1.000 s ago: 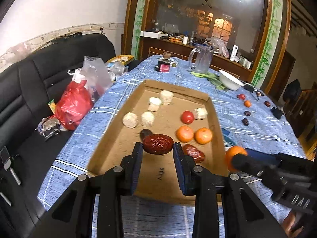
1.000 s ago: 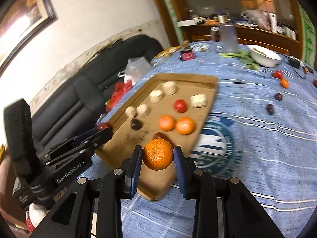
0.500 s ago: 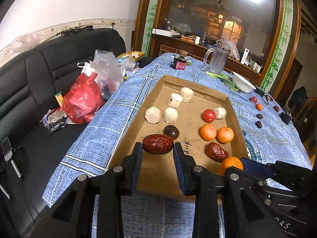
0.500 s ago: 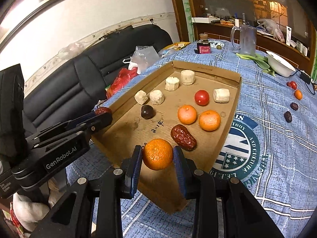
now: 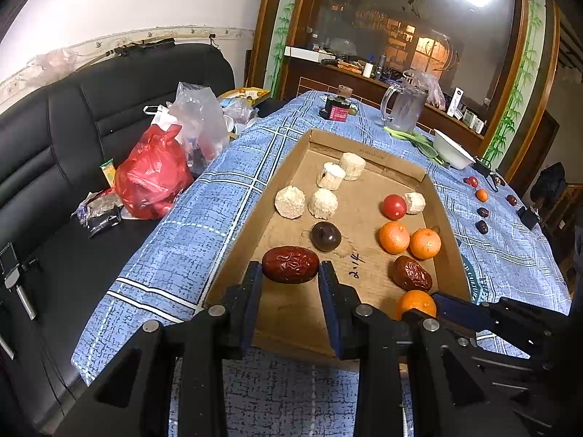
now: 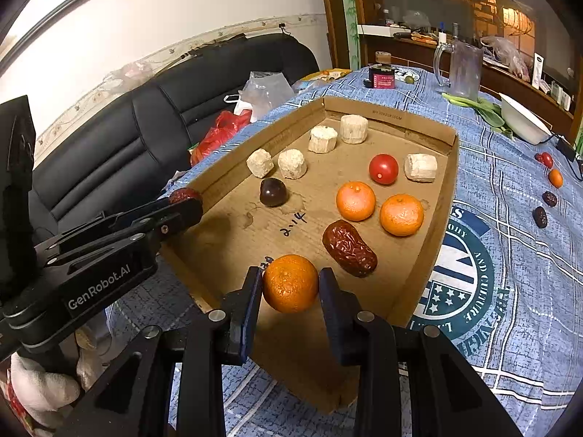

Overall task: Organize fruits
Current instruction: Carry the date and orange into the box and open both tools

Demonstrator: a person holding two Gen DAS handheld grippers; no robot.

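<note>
A shallow cardboard tray [image 5: 251,218] [image 6: 446,189] lies on the blue checked tablecloth. In it are several pale corn pieces [image 5: 289,202], a tomato [image 6: 383,168], a dark plum [image 6: 273,192], two tangerines [image 6: 355,200] and a red date [image 6: 349,248]. My left gripper [image 5: 290,276] is shut on a red date [image 5: 290,264] above the tray's near left corner. My right gripper [image 6: 290,284] is shut on a tangerine [image 6: 290,283] above the tray's near edge. The right gripper's tangerine also shows in the left wrist view [image 5: 415,304].
Loose dates and small fruits [image 5: 482,212] [image 6: 540,216] lie on the cloth to the right of the tray. A white bowl [image 6: 524,122], a glass jug [image 5: 402,107] and a dark jar [image 6: 381,76] stand at the far end. A black sofa [image 5: 73,127] with plastic bags [image 5: 153,174] is on the left.
Both grippers have drawn back toward the tray's near edge with their fruits still held. The tray now sits farther ahead in both views.
</note>
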